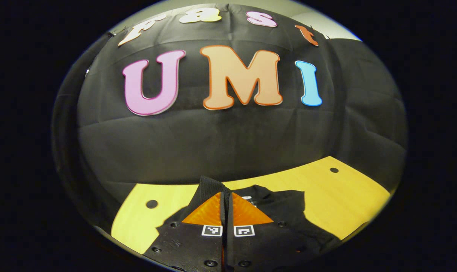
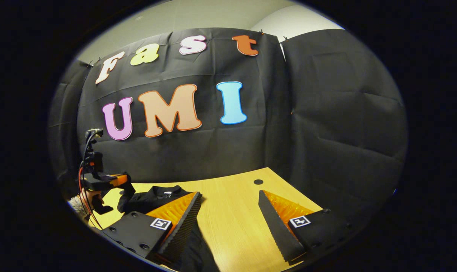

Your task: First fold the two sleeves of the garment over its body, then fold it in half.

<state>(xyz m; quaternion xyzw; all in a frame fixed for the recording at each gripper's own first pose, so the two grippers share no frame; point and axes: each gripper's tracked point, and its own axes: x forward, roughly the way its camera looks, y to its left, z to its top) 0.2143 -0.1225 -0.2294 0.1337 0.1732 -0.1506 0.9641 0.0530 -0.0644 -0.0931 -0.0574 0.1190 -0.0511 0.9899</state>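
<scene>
A black garment [image 1: 285,211] lies on the yellow wooden table [image 1: 345,200]. In the left gripper view, my left gripper [image 1: 225,193] is shut on a ribbed black sleeve end [image 1: 209,183] that pokes up past its fingertips. In the right gripper view, my right gripper [image 2: 229,194] stands wide open over bare table [image 2: 232,219], with nothing between its fingers. The garment [image 2: 156,198] lies beyond its left finger, and more black cloth [image 2: 198,245] runs under that finger. Farther left, the left gripper [image 2: 124,185] holds a lifted fold of the cloth.
The booth's black cloth wall [image 1: 228,139] stands close behind the table. The tabletop has round holes [image 1: 151,204] [image 1: 334,170] [image 2: 258,181]. A hand with a furry cuff [image 2: 79,202] holds the left gripper near the table's left edge. Bare wood lies to the garment's right.
</scene>
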